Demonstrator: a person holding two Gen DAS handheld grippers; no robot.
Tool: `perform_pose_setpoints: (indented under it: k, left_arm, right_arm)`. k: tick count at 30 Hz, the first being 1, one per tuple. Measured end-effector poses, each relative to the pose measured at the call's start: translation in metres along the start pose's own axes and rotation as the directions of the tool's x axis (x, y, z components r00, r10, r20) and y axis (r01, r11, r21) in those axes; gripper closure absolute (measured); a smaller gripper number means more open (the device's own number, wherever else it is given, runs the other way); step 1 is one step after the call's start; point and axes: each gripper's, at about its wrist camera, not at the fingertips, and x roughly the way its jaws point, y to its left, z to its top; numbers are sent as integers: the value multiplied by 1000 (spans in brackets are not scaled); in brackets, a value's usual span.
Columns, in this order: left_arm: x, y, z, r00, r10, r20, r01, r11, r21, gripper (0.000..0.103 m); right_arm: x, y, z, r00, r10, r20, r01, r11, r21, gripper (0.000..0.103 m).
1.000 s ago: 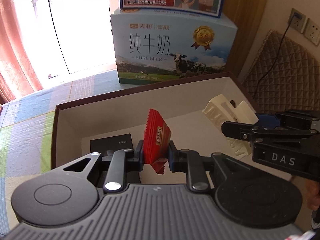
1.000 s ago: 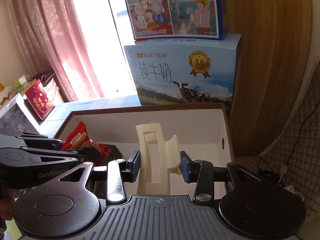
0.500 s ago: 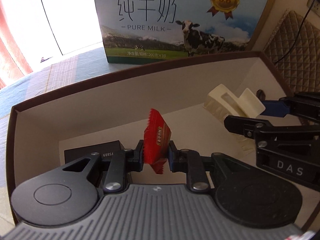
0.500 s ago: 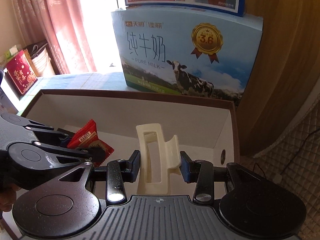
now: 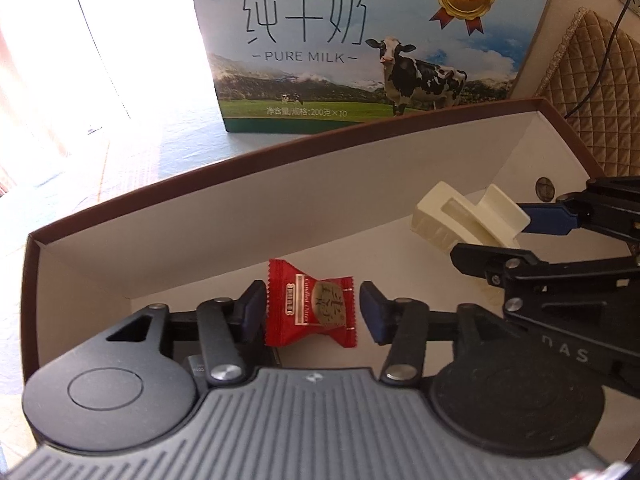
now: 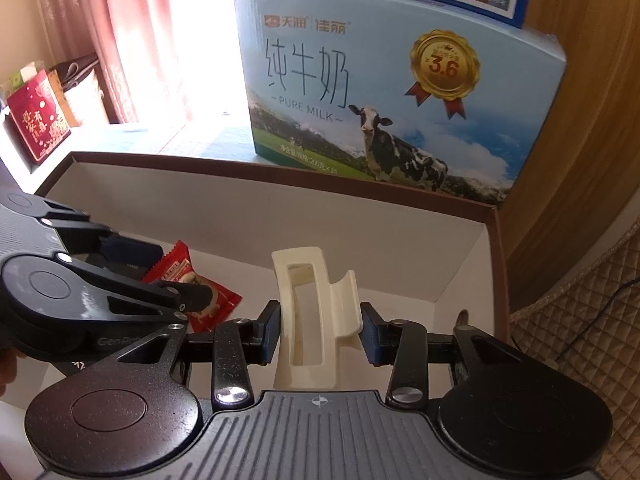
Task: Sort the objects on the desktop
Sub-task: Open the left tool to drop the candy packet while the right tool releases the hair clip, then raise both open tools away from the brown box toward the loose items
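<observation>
left gripper fingers spread, flanking loose red candy wrapper | right gripper fingers parted beside cream plastic hair claw | brown-rimmed white cardboard box | blue milk carton at 12 o'clock | pink curtain at 10 o'clock

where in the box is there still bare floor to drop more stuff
Bare floor shows between the red candy packet and the cream hair claw, and along the box's back wall. The near left corner is crowded: the left gripper and a dark object are there. The right gripper fills the right side.

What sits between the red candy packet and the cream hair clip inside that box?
Only bare box floor separates the red candy packet from the cream hair clip, seen in the left wrist view; the right wrist view agrees.
</observation>
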Motion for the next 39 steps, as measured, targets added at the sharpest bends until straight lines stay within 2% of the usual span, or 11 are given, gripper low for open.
perform_pose_setpoints:
  k: [8, 12, 14, 15, 18, 19, 20, 22, 25, 28, 39]
  left_arm:
    - [-11, 1, -6, 1000, -1, 10, 1, 1000, 7, 39]
    - [-19, 2, -11, 1000, 5, 18, -5, 1000, 10, 38]
    - [-27, 2, -15, 1000, 6, 29, -7, 1000, 2, 31]
    - [-32, 4, -17, 999, 7, 39, -7, 1000, -1, 30]
    - [-46, 5, -23, 998, 19, 59, -19, 1000, 0, 28]
    - [-52, 4, -25, 997, 29, 67, -29, 1000, 3, 25]
    - [-57, 4, -27, 996, 39, 78, -40, 999, 7, 20]
    - [-69, 5, -33, 994, 55, 93, -56, 998, 8, 15]
    - [-84, 8, -41, 994, 51, 97, -50, 999, -11, 15]
    - [-98, 10, -51, 994, 38, 105, -34, 999, -32, 13]
    - [-148, 13, -87, 990, 77, 120, -66, 993, -94, 11]
  right_arm:
    - [11, -1, 3, 1000, -17, -8, 17, 1000, 9, 64]
    - [5, -7, 2, 1000, 2, 4, -2, 999, 37, 62]
    - [-5, -10, 0, 1000, 23, 20, -24, 998, 62, 50]
    - [-12, -11, -2, 998, 42, 41, -45, 996, 72, 49]
    - [-32, -10, -10, 992, 97, 78, -104, 990, 94, 33]
    - [-38, -7, -14, 992, 96, 81, -104, 990, 98, 20]
    - [-45, -5, -18, 992, 89, 88, -98, 990, 100, 14]
    - [-58, 0, -27, 989, 97, 111, -108, 989, 97, 10]
    - [-74, 5, -37, 986, 94, 134, -111, 986, 127, 2]
    - [-91, 12, -48, 981, 108, 163, -132, 980, 147, 2]
    - [-135, 27, -71, 978, 63, 199, -105, 973, 206, 2]
